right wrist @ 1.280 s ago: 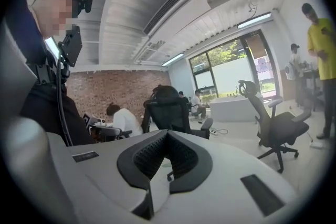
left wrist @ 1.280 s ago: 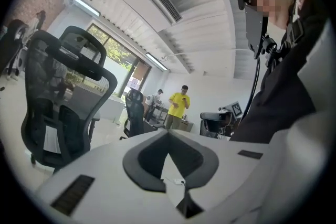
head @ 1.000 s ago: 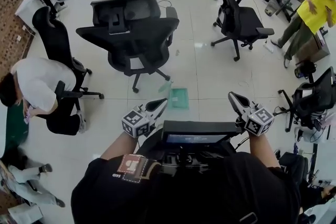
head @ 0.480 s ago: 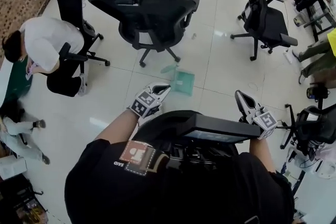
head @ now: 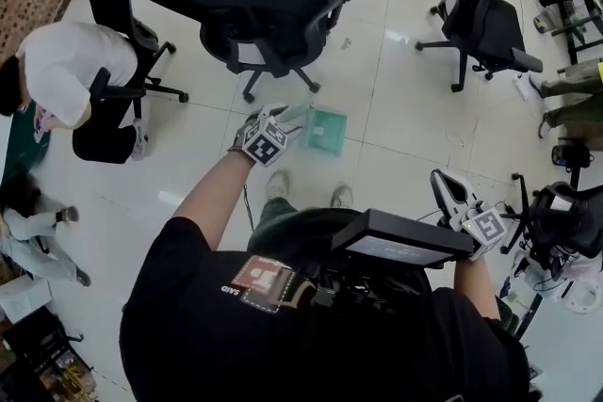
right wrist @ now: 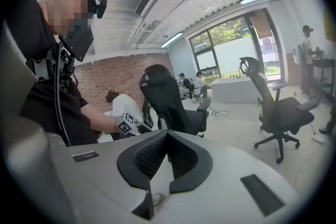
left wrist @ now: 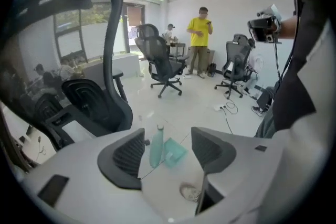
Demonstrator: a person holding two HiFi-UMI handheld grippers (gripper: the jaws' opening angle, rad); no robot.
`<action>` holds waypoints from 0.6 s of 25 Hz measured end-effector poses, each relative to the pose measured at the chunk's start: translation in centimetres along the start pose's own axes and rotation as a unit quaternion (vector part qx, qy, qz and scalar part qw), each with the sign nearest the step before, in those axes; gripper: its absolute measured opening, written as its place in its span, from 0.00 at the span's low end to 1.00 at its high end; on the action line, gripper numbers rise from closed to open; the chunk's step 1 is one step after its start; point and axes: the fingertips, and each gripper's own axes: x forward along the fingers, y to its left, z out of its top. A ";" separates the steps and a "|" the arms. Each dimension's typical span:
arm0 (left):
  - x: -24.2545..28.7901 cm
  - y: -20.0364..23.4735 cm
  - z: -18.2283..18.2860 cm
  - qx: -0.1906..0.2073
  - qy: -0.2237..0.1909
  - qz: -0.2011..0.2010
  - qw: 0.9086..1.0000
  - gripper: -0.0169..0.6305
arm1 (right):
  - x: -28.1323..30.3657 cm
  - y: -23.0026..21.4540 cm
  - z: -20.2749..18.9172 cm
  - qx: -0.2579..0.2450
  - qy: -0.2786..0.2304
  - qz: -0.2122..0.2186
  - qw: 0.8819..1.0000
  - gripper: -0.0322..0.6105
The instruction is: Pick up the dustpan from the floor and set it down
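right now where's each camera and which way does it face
Head view: head-mounted, steeply down at floor; torso, arms, left gripper, right gripper show.
Left gripper view: on that gripper, down between jaws just opening, empty, at the dustpan; a shoe shows.
Right gripper view: on its gripper, level past shut jaws; torso, left arm show.
Shared: dustpan, head and left gripper views.

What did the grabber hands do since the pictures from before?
The left gripper reached forward and down toward the dustpan, and its jaws have just been opening; the dustpan shows ahead between them, not gripped yet. Nothing was picked up. The dustpan still lies on the floor, and the right gripper stays shut and empty.
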 end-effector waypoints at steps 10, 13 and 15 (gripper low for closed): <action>14.1 1.3 -5.1 0.059 0.104 -0.037 0.992 0.52 | 0.3 -3.7 -6.4 0.047 0.036 -0.047 0.997 0.07; 17.3 2.4 -6.8 0.066 0.127 -0.032 0.989 0.52 | 1.0 -4.8 -8.2 0.056 0.050 -0.053 0.996 0.07; 19.3 3.1 -7.6 0.073 0.137 -0.030 0.987 0.52 | 1.8 -5.4 -9.2 0.061 0.061 -0.056 0.995 0.07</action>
